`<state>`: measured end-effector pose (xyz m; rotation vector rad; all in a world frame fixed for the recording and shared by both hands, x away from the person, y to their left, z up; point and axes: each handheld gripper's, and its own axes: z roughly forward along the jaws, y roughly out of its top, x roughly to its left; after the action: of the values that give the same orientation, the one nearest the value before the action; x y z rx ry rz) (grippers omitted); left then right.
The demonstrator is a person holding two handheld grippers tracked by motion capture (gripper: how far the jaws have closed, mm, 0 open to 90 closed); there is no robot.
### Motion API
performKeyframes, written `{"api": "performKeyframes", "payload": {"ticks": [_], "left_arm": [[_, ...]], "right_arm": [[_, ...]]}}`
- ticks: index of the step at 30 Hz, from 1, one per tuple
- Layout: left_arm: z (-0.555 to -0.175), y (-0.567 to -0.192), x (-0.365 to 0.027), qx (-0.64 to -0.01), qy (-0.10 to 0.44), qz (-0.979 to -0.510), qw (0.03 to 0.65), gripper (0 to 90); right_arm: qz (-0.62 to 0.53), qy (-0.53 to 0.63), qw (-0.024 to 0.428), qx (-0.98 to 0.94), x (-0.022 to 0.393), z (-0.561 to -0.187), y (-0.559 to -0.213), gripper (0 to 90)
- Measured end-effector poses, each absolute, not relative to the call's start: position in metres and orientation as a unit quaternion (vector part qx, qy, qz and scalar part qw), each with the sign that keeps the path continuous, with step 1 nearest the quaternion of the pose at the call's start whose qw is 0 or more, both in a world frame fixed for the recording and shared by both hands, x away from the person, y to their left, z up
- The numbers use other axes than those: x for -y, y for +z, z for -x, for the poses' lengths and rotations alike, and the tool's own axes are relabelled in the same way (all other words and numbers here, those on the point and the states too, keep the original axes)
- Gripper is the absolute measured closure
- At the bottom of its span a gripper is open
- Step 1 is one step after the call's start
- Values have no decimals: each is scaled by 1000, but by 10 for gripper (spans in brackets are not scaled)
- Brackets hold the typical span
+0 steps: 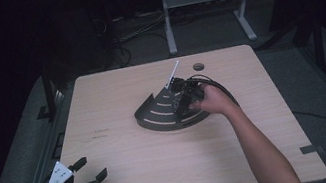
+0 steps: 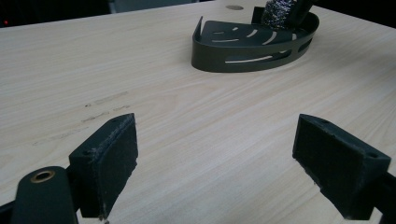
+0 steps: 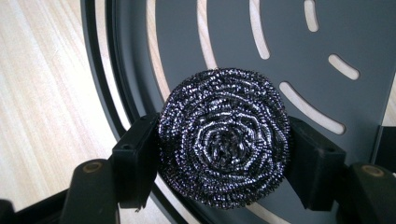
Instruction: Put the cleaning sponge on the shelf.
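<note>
A: Your right gripper (image 3: 224, 140) is clamped on a steel wool scourer (image 3: 224, 137), one jaw pressed to each side of the round coil. The coil sits squarely between the two black pads.

B: And where does that put the scourer?

A: Over the dark slotted corner rack (image 1: 165, 114), above its floor. In the right gripper view you see the rack's slots and curved rim right behind the coil. Whether the scourer touches the floor, I cannot tell.

B: The rack itself?

A: On the wooden table (image 1: 125, 149), a little past centre, towards the far right. Your right hand (image 1: 213, 100) reaches over its right end. The left gripper view shows the rack (image 2: 254, 46) with the scourer (image 2: 280, 11) at its far side.

B: My left gripper?

A: Left gripper (image 1: 90, 178) sits at the near left corner, jaws spread wide, nothing between them. Bare wood shows between the pads, well apart from the rack.
</note>
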<state>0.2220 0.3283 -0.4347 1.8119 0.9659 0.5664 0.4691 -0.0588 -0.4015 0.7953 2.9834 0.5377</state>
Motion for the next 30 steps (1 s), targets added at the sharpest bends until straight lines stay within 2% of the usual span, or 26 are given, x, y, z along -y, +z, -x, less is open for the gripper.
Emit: {"api": "performKeyframes", "payload": {"ticks": [30], "left_arm": [[-222, -434, -329, -397, 233, -744, 485, 134]], "right_arm": [[-268, 157, -4, -951, 44, -482, -425, 320]]}}
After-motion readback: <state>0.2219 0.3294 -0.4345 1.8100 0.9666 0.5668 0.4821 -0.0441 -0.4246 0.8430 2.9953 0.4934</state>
